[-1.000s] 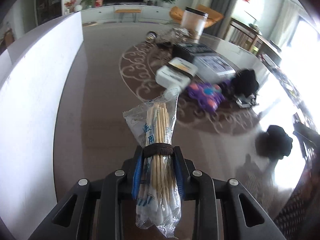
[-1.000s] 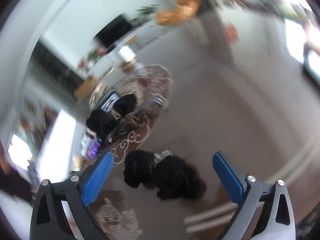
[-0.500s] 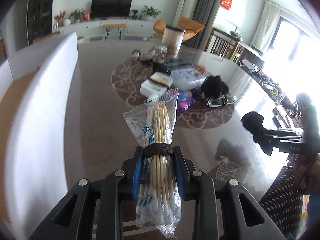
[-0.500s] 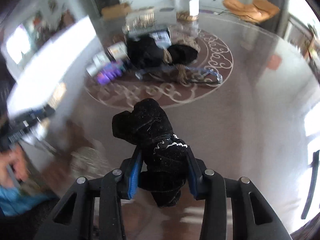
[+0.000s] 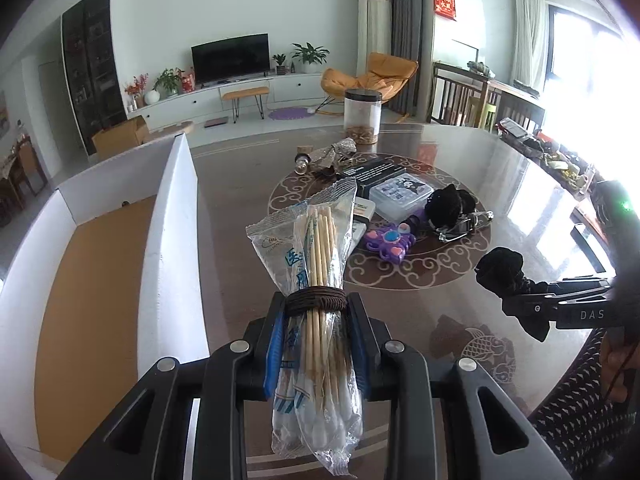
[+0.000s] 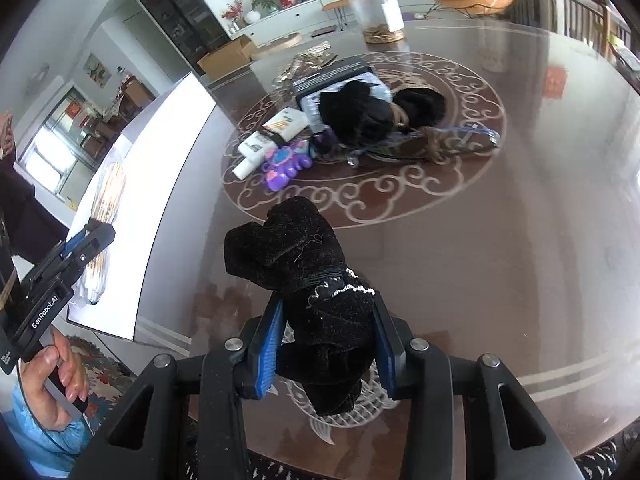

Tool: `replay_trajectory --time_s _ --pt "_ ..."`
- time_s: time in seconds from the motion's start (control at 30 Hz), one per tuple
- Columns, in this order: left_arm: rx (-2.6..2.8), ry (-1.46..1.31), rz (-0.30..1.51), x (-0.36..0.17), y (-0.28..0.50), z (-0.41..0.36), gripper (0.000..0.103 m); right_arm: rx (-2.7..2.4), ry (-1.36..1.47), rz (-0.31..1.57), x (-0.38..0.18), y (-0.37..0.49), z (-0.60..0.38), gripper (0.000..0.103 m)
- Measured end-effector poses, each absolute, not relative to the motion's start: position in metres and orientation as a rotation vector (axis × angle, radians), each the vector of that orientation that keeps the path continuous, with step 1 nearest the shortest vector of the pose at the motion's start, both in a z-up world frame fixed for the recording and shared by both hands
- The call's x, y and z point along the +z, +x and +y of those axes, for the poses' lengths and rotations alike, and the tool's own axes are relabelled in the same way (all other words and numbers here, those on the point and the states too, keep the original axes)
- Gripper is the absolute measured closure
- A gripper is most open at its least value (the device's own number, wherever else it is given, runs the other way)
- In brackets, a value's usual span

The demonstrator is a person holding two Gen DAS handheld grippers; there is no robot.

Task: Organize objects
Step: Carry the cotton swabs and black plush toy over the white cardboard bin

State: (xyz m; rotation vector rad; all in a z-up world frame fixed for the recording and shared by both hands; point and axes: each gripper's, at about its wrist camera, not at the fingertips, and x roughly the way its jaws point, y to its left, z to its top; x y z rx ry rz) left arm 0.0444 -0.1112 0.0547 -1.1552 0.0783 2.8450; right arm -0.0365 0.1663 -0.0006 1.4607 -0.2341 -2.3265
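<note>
My left gripper (image 5: 316, 316) is shut on a clear plastic bag of cotton swabs (image 5: 316, 264) bound with a brown band, held above the brown table next to the white box (image 5: 168, 248). It also shows in the right wrist view (image 6: 86, 240). My right gripper (image 6: 328, 332) is shut on a black velvet scrunchie (image 6: 308, 272), held above the table's near edge. That scrunchie shows at the right of the left wrist view (image 5: 502, 270). A pile of mixed objects (image 5: 400, 208) lies at the table's centre.
The white box has an orange-brown floor (image 5: 92, 288) and tall walls. The pile holds a purple toy (image 6: 284, 160), white packets (image 6: 280, 126), a black box (image 6: 332, 74), black fabric pieces (image 6: 360, 114) and glasses. A clear jar (image 5: 362, 116) stands at the far side.
Both grippers have risen and tilted, so more of the room and the box's inside shows. One second ago the right gripper was open above the scrunchie; it then shut on it and lifted it.
</note>
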Motion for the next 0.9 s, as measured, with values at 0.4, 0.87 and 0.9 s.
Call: replay_trajectory --time_s 0.4,0.87,0.9 --pt "2.882 -1.027 -0.033 0.104 0.069 -0.146 0.074 -2.305 1.405 -0.202 0.029 -0.045 0.112 0.062" --pt "3.039 -1.606 -0.617 0.055 0.099 -0.383 0.021 -1.908 1.154 -0.071 0.100 -0.054 -0.159 0.018" --pt "3.043 -1.598 -0.642 0.053 0.102 -0.386 0.021 -1.914 1.158 -0.075 0.095 -0.055 -0.162 0.018"
